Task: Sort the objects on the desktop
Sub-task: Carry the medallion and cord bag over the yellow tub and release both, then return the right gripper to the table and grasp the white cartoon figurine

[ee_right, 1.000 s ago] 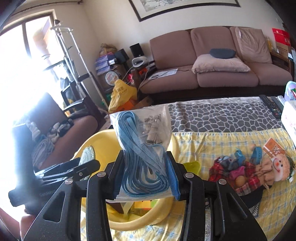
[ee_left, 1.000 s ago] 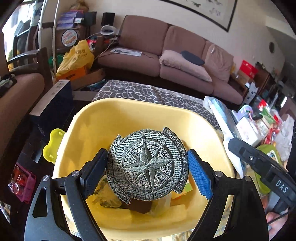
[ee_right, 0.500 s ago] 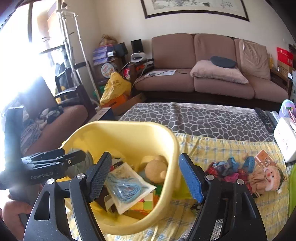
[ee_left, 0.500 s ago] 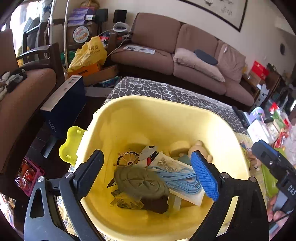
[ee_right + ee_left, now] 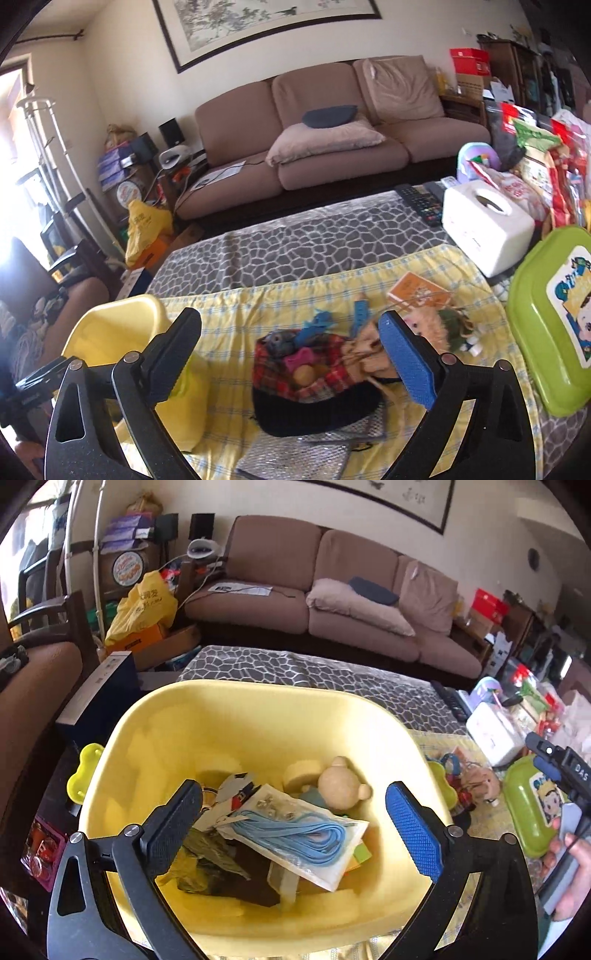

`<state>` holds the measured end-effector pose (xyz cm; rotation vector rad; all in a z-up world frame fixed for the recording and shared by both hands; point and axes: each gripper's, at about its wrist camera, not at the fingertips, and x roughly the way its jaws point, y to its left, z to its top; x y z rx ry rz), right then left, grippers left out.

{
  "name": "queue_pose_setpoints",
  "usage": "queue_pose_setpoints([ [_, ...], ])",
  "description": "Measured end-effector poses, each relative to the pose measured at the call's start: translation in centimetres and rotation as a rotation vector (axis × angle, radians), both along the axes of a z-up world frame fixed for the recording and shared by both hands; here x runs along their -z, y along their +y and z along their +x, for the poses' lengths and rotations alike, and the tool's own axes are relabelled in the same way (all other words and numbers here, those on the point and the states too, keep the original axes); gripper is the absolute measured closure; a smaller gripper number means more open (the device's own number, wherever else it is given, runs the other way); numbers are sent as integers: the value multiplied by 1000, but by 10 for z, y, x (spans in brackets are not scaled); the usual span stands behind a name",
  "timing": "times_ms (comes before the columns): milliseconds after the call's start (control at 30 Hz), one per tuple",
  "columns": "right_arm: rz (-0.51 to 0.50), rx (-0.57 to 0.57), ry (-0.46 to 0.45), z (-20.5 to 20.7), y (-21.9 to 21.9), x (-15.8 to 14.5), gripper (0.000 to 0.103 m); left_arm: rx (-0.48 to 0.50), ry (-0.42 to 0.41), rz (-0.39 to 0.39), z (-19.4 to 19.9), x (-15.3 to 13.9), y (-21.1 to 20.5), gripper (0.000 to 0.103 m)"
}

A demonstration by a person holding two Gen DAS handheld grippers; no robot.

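Only left wrist view shows the bagged blue cord [image 5: 295, 830] inside yellow tub [image 5: 258, 709].

Left gripper [image 5: 293, 827]: black frame, two angled arms with triangular cut-outs, silver round screws at pivots. One pad black, finely textured; other pad blue, same knurled texture. Right gripper [image 5: 291, 360]: same build, black frame, silver screws, black pad one side, blue pad other. In left wrist view, right gripper's side shows white letters "DAS", blue pad edge, thin black cable.
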<state>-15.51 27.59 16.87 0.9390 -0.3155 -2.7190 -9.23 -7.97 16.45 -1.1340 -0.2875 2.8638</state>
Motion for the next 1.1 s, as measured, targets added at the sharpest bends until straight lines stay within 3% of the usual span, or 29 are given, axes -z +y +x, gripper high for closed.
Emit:
queue_pose_setpoints([
  [333, 24, 123, -85, -7, 96, 32, 5, 252, 61, -113, 14, -7, 111, 4],
  [500, 18, 162, -139, -14, 133, 55, 24, 335, 78, -112, 22, -9, 150, 4],
  [733, 61, 192, -212, -34, 162, 87, 52, 399, 39, -82, 25, 1, 178, 4],
  [933, 65, 190, -277, -47, 171, 113, 54, 447, 24, -89, 28, 10, 196, 4],
  [1100, 58, 172, -280, -48, 167, 118, 54, 487, -2, -104, 32, 20, 212, 4],
])
